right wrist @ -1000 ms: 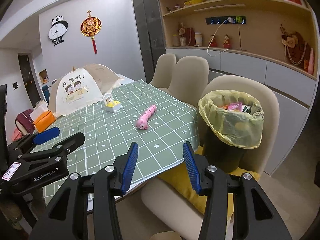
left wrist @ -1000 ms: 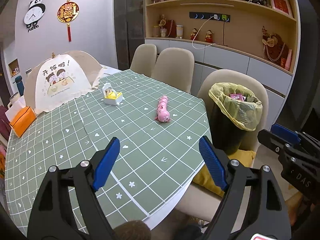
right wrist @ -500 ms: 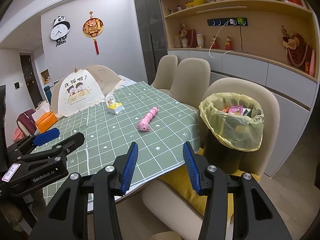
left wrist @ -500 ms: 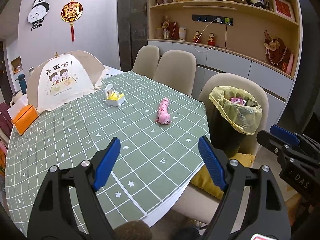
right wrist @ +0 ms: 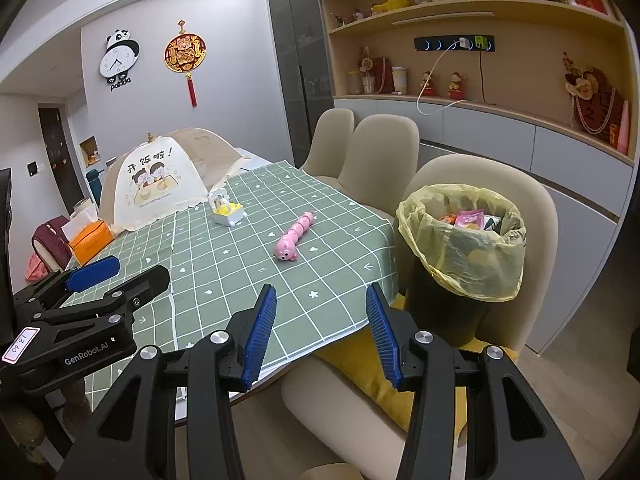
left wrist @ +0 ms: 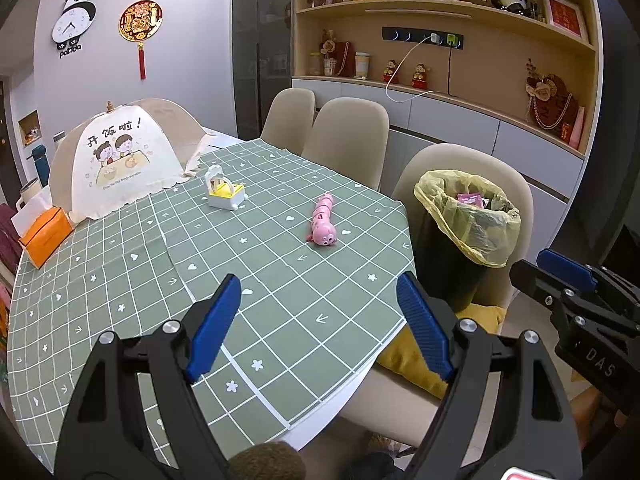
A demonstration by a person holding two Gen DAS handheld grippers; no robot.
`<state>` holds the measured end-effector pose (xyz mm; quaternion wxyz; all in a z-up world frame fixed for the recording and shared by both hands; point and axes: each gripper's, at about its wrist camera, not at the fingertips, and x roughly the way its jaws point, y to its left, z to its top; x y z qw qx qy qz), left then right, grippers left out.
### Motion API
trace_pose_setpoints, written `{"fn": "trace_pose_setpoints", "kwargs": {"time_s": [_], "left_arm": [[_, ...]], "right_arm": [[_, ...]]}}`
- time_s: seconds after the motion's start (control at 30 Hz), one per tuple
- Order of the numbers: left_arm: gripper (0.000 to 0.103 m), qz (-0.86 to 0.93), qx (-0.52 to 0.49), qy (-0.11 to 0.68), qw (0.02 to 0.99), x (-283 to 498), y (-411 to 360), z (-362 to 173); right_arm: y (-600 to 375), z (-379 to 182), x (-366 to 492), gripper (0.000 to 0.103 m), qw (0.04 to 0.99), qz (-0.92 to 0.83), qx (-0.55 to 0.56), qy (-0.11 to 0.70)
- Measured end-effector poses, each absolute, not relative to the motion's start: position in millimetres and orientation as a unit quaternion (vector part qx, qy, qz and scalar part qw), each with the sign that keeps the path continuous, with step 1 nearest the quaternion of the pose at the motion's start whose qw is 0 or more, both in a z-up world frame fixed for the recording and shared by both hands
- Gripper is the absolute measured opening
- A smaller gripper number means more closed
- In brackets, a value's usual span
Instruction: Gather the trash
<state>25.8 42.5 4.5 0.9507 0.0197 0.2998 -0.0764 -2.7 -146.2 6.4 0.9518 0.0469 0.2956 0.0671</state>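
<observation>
Fingers (left wrist: 216,330) of both grippers spread and empty, trash bin (right wrist: 460,256) ahead and right, well apart.

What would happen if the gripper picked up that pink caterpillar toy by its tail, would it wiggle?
Probably yes. The pink caterpillar toy looks built from separate round segments, so it would likely dangle and bend. It looks like light plastic. Pushed sideways, those rounded segments might roll on the tablecloth.

Green white-gridded tablecloth (left wrist: 248,264), pink caterpillar toy (left wrist: 322,224), yellow bin liner (right wrist: 464,256), orange tissue box (left wrist: 44,236).
</observation>
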Motion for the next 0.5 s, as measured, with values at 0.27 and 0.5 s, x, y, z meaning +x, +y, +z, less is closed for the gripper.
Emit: {"fn": "trace_pose_setpoints", "kwargs": {"time_s": [0.27,0.5], "left_arm": [[0.076,-0.085,0.020,0.305,0.948,25.0,42.2,2.7],[0.076,-0.085,0.020,0.306,0.948,24.9,41.9,2.4]], "right_arm": [[-148.6,5.2,0.0,0.044,0.951,0.061,0.048,0.300],[-153.3,4.2,1.7,0.044,0.951,0.056,0.050,0.301]]}}
